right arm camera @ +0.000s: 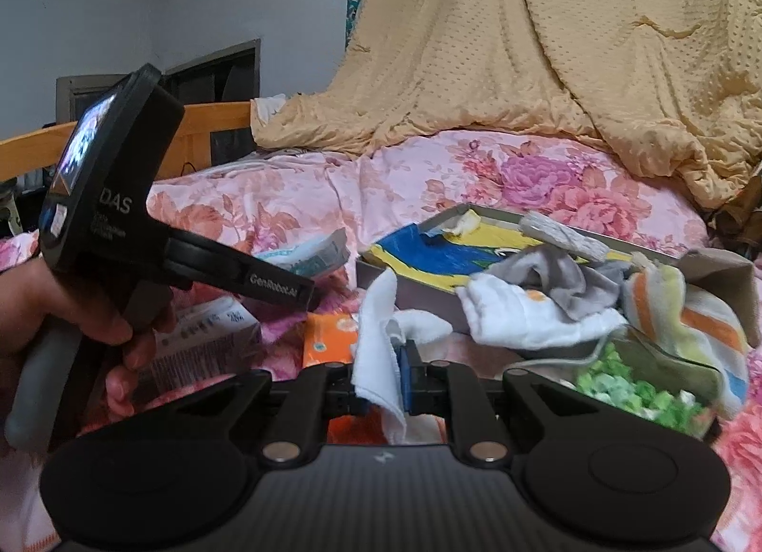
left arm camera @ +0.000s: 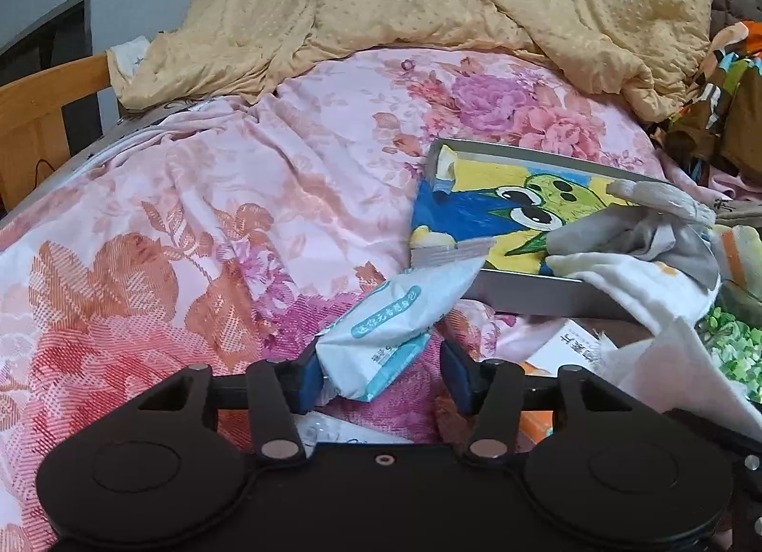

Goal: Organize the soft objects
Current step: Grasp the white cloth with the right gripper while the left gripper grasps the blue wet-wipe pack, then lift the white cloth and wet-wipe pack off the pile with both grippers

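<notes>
- Left gripper (left arm camera: 381, 373): jaws wide apart; a white-and-teal soft plastic pack of wipes (left arm camera: 390, 328) lies between them, touching the left pad only, so not clamped; its far end rests against the rim of the shallow grey tray with a cartoon-printed liner (left arm camera: 528, 297)
- Right gripper (right arm camera: 383, 383): jaws narrow, pinched on a white terry cloth (right arm camera: 381, 337) that hangs over the blue pads
- Tray sits on the pink floral bedsheet (left arm camera: 190, 218); a grey sock (left arm camera: 619, 230) and a white folded cloth (left arm camera: 633, 283) drape over its near corner, a striped orange-and-green towel (right arm camera: 686, 314) just beside
- Step in hand, as I judge it: gathering loose soft items into the tray, the wipes pack about to be gripped or just let go, cannot tell which
- Next move likely calls for closing the left jaws on the pack, or carrying the right-hand cloth over the tray rim and letting go
- Hard to make out: a green crumbly fill in a grey pouch (right arm camera: 633, 392) at right, contents unclear; an orange packet (right arm camera: 331, 337) and a printed box partly hidden behind the grippers; tray's far right end buried under fabric
</notes>
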Action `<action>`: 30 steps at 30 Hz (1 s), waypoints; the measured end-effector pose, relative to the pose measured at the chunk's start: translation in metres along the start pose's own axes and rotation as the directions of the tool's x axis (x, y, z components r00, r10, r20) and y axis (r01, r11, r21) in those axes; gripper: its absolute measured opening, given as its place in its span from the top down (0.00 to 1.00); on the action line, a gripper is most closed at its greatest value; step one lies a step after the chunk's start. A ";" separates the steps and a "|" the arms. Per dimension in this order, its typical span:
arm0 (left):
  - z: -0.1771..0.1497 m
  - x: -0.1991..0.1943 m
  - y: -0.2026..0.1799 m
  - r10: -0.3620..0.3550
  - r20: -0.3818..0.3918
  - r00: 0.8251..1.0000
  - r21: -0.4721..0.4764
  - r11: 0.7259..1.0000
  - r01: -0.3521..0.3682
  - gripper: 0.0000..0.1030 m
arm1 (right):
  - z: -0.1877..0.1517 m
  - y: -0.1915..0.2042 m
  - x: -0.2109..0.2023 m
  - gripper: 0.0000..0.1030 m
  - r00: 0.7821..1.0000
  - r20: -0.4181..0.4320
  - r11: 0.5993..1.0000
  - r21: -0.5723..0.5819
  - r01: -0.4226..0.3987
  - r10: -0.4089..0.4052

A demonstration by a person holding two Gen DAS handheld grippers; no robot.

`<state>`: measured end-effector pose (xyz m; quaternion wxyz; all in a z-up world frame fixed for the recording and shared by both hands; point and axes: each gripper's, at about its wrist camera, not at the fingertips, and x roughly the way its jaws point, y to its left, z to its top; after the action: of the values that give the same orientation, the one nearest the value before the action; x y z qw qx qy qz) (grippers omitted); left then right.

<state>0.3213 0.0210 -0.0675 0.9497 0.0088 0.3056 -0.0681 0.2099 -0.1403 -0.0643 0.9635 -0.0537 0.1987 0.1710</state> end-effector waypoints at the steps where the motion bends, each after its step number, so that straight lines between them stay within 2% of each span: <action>1: 0.000 0.001 0.001 0.002 -0.001 1.000 0.001 1.000 -0.002 0.53 | 0.000 0.001 0.001 0.87 1.000 0.002 1.000 -0.001 -0.003 0.003; 4: 0.000 0.003 0.004 0.015 0.001 1.000 0.003 1.000 -0.015 0.68 | 0.000 0.003 0.004 0.87 1.000 0.006 1.000 -0.001 -0.016 0.016; 11: -0.002 0.001 0.011 0.005 0.026 1.000 -0.038 0.999 -0.004 0.75 | -0.002 0.005 0.003 0.87 1.000 -0.005 1.000 -0.003 -0.025 0.025; 23: -0.009 -0.026 -0.010 -0.062 0.061 0.996 -0.046 0.997 0.065 0.75 | -0.001 0.003 -0.004 0.87 1.000 -0.011 0.999 0.020 -0.025 0.025; 27: -0.017 -0.038 -0.014 -0.118 0.046 0.992 -0.102 0.987 0.122 0.75 | -0.001 0.001 -0.008 0.87 1.000 -0.027 1.000 0.026 -0.007 0.008; 30: -0.025 -0.046 -0.018 -0.125 0.035 0.992 -0.102 0.987 0.128 0.75 | -0.002 -0.002 -0.015 0.87 0.999 -0.038 0.999 0.049 -0.006 0.008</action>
<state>0.2671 0.0100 -0.0606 0.9469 -0.0609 0.2951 -0.1123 0.1973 -0.1473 -0.0605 0.9600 -0.0329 0.2214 0.1685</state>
